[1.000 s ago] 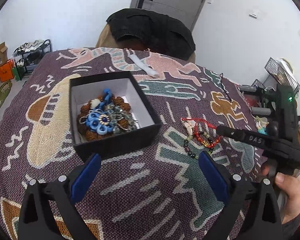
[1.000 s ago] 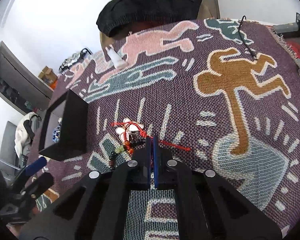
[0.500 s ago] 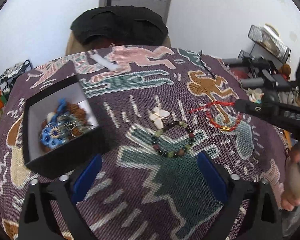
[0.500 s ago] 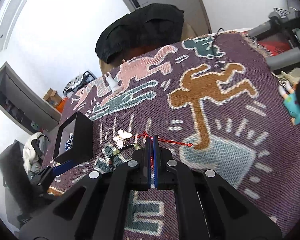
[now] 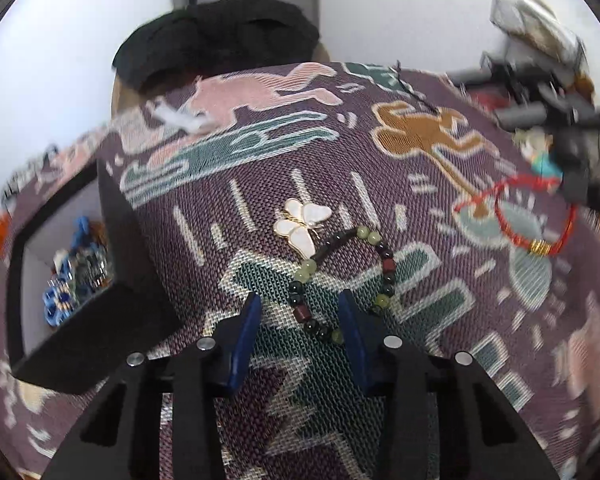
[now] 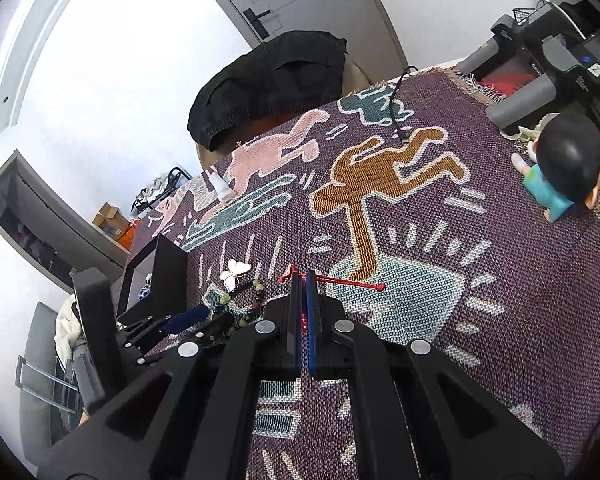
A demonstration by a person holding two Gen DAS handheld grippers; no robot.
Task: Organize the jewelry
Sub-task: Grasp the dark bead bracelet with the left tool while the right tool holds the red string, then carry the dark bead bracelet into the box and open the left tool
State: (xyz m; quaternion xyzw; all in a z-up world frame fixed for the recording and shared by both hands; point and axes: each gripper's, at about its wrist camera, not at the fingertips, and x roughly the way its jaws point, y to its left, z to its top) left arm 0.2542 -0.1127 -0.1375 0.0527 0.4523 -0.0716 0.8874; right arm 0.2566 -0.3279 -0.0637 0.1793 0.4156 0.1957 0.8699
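Observation:
A beaded bracelet [image 5: 342,276] with green, dark and red beads lies on the patterned cloth, a white butterfly charm [image 5: 302,222] at its top. My left gripper [image 5: 300,316] is open low over the cloth, its blue pads either side of the bracelet's lower part. My right gripper [image 6: 303,280] is shut on a red string bracelet [image 5: 534,220] with gold beads, held above the cloth to the right; its red cord [image 6: 352,283] trails from the pads. A black box [image 5: 84,264] with blue and brown jewelry stands at left.
A small white tube [image 5: 180,118] lies on the cloth at the back left. A black cushion [image 5: 220,36] sits behind the table. A figurine [image 6: 560,168] and black equipment [image 6: 548,68] stand at the right edge. A thin black cable [image 6: 398,108] lies at the back.
My right gripper has lifted the red string bracelet away to the right, apart from the beaded one. My left gripper has moved right from the box, narrowed, and come down around the beaded bracelet.

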